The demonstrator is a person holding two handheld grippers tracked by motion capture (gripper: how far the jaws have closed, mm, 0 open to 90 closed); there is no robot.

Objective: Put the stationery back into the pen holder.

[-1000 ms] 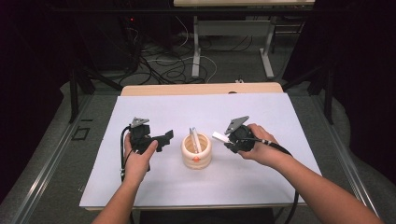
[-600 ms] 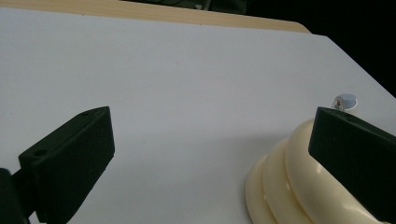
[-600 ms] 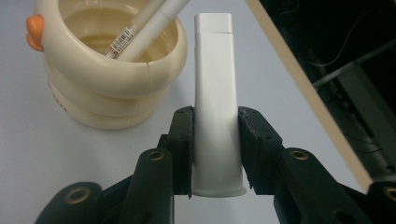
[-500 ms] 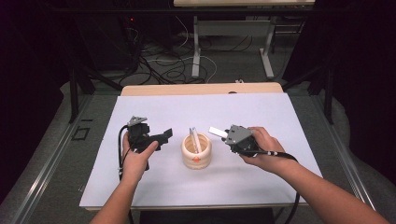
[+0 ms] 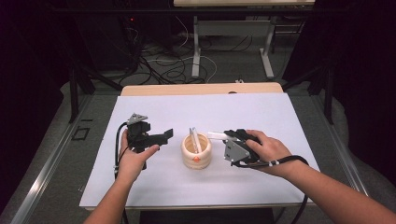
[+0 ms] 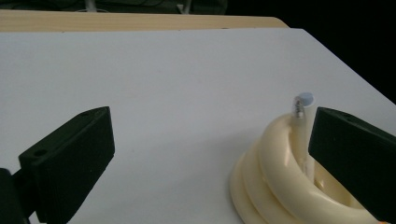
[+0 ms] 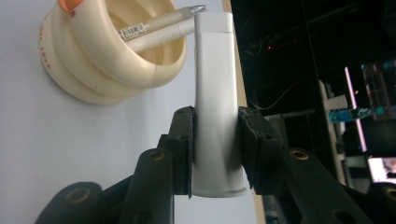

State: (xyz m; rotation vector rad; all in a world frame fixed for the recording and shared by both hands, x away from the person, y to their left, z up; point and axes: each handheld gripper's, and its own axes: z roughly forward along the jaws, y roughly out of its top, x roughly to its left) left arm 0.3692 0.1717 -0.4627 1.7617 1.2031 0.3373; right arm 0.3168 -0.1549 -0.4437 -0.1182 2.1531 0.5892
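Observation:
A cream ribbed cup [image 5: 196, 153] stands mid-table with two white pens [image 5: 194, 139] leaning in it. My right gripper [image 5: 223, 137], just right of the cup, is shut on a white tube [image 5: 215, 136] that points left at the cup's rim. In the right gripper view the tube [image 7: 215, 84] sits clamped between both jaws, its flat end close to the cup [image 7: 102, 60] and the pens [image 7: 159, 27]. My left gripper [image 5: 164, 135] is open left of the cup, holding nothing. In the left gripper view the cup [image 6: 275, 186] and a pen tip [image 6: 303, 105] lie by the right jaw.
A white sheet [image 5: 280, 116] covers the table; a wooden edge [image 5: 201, 88] shows at the far side. Past it are cables and desk legs [image 5: 196, 51] on the floor. Each gripper trails a black cable [image 5: 116, 149].
My right hand has rolled over and come down a little, so the tube now lies level and points at the cup. The left gripper has stayed put.

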